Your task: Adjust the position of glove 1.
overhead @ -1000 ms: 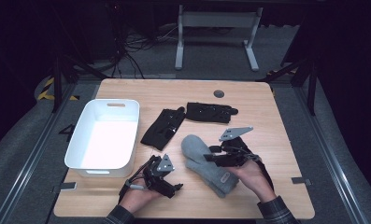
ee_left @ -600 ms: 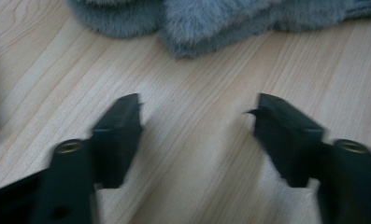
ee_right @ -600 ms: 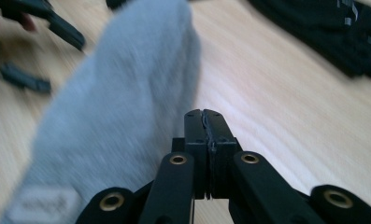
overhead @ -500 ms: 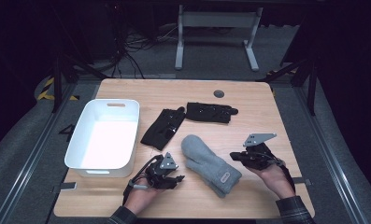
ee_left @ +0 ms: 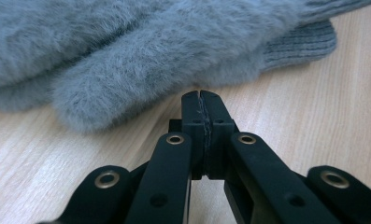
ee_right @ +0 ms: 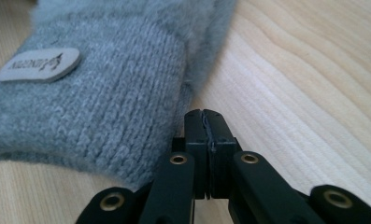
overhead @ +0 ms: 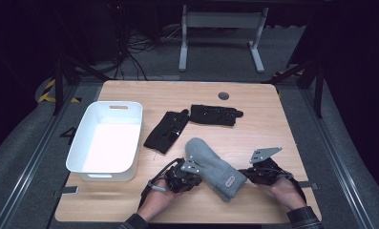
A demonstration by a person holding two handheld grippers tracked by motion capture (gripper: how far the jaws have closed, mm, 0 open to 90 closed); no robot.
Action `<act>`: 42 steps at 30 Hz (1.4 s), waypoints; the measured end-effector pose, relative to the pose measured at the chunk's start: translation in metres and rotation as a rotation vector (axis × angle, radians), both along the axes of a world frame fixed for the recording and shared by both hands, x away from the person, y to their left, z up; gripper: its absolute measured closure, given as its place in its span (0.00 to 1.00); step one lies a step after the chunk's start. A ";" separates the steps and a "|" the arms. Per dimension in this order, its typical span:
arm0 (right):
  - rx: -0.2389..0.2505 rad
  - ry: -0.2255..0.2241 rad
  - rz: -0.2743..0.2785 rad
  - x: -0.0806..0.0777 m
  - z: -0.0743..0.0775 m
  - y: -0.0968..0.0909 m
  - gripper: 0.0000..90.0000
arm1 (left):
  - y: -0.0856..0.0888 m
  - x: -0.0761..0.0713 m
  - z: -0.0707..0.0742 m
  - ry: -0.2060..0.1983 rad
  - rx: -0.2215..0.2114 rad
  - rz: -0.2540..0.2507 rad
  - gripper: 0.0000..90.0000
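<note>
Two grey fluffy mittens (overhead: pixel 213 164) lie stacked at the front middle of the wooden table (overhead: pixel 273 119). My left gripper (overhead: pixel 195 172) rests on the table at their left edge. Its jaws have just been closing and now stand shut with nothing between them. In the left gripper view the left gripper (ee_left: pixel 203 97) stops just short of the mittens' fuzzy side (ee_left: pixel 141 56). My right gripper (overhead: pixel 244 173) sits at the cuff end, shut and empty. In the right gripper view the right gripper (ee_right: pixel 205 114) lies beside the ribbed cuff (ee_right: pixel 103 107), which bears a pale label (ee_right: pixel 38 65).
A white bin (overhead: pixel 77 157) stands at the left. Two black gloves (overhead: pixel 167 131) (overhead: pixel 213 115) lie behind the mittens. A round grommet (overhead: pixel 223 95) sits near the table's far edge. Bare wood lies to the right of the gloves.
The right gripper left the top of the mittens, moved right and down to the table, and closed. The left gripper slid right towards the mittens and its jaws shut.
</note>
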State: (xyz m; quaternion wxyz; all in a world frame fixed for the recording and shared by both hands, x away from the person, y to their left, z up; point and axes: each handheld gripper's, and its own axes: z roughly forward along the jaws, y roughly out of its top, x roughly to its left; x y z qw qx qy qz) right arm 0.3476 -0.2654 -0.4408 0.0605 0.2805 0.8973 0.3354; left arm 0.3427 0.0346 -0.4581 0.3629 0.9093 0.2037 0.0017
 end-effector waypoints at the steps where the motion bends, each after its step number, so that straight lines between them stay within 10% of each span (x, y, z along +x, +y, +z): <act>1: 0.000 0.004 0.016 0.000 -0.001 0.002 1.00 | -0.001 0.002 0.000 0.004 0.000 -0.006 0.99; 21: 0.043 0.028 0.115 -0.009 -0.001 0.026 1.00 | 0.000 0.040 0.005 0.018 0.010 0.050 0.99; 42: 0.077 -0.005 0.246 -0.014 -0.007 0.096 1.00 | -0.015 0.084 0.013 0.010 0.015 0.049 1.00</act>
